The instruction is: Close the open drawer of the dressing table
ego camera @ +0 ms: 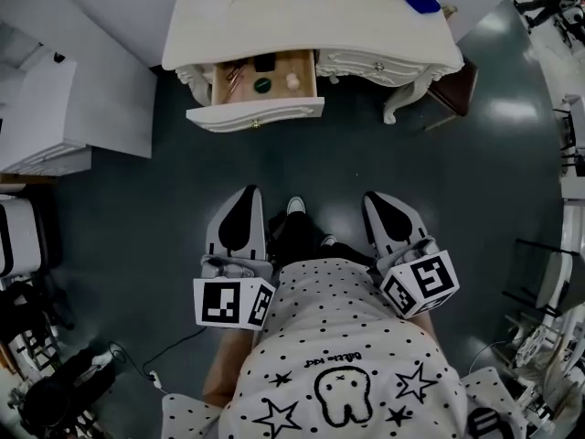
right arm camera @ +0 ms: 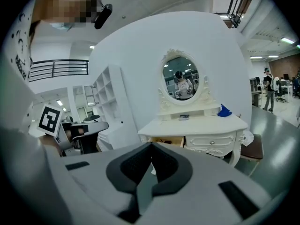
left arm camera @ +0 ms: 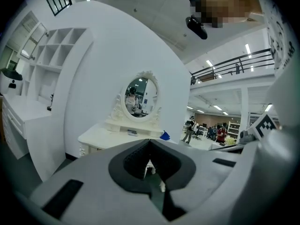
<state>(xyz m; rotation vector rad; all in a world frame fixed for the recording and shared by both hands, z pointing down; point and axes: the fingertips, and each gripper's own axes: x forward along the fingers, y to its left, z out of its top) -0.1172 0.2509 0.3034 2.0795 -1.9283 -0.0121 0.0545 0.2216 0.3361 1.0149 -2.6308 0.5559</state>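
Left gripper [ego camera: 247, 193]: jaws clenched, tips meeting, nothing between them. Right gripper [ego camera: 377, 198]: same, clenched and empty. Both are held low in front of the person.

Open drawer [ego camera: 260, 114]: straight ahead of the left gripper, well apart, pulled out of the dressing table [ego camera: 311, 27] on its left side.

Judgement: rigid wooden box, probably light and free-sliding. No grasp needed; push with closed tips on the front panel beside the knob [ego camera: 256, 123], centred so it does not skew. Small loose items [ego camera: 263, 85] inside may tip, so push gently.

Bare floor between. Brown stool [ego camera: 454, 90] stands ahead of the right gripper, off the path.
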